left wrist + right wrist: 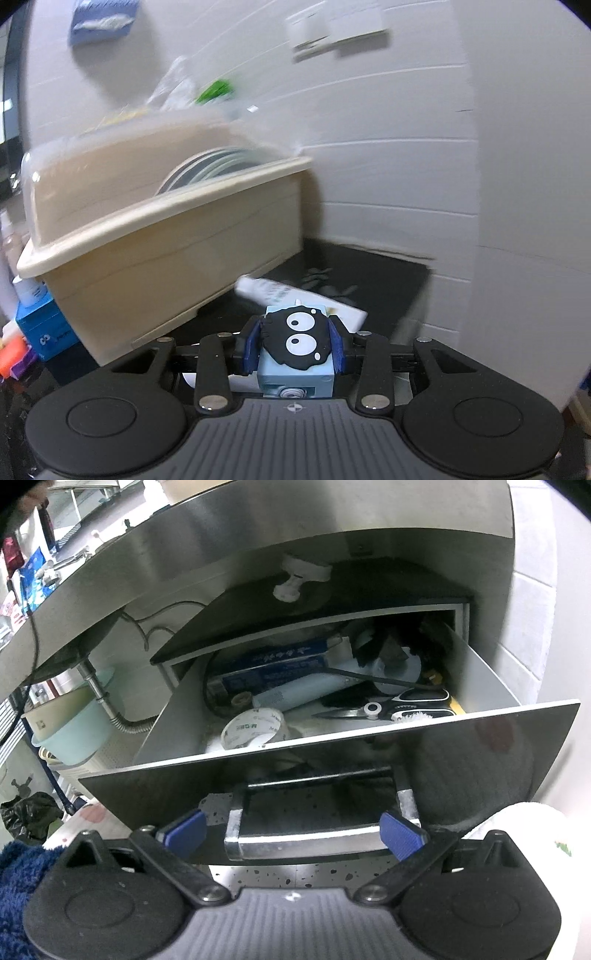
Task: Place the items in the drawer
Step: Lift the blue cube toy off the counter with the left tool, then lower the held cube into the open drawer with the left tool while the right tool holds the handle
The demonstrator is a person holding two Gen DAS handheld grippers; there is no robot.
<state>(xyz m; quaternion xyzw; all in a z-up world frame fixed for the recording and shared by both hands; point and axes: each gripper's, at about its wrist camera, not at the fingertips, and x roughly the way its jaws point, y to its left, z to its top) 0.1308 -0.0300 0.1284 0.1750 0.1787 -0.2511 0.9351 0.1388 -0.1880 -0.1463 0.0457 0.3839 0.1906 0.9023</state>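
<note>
I've got the left gripper (295, 345) clamped on the blue googly-eyed box (295, 354) up at the counter (view blurred). Right gripper (291, 832) spread wide by the drawer handle (317, 840); drawer (480, 686) open. Next: carry box over, drop it in.

My right gripper (291, 834) is open wide. My two blue fingertips (400, 835) sit on each side of the shiny handle (306, 840), not touching it. The handle is on the dark front of the drawer (480, 746). The drawer is pulled out under a steel counter (258, 528). Inside I see a roll of tape (255, 728) near the front. Scissors (399, 709) with black and white handles lie to the right of it. A pale blue tube (306, 696) lies behind the tape, and a dark blue box (273, 664) is behind that. A light green tub (74, 727) sits off to the left, outside the drawer.
</note>
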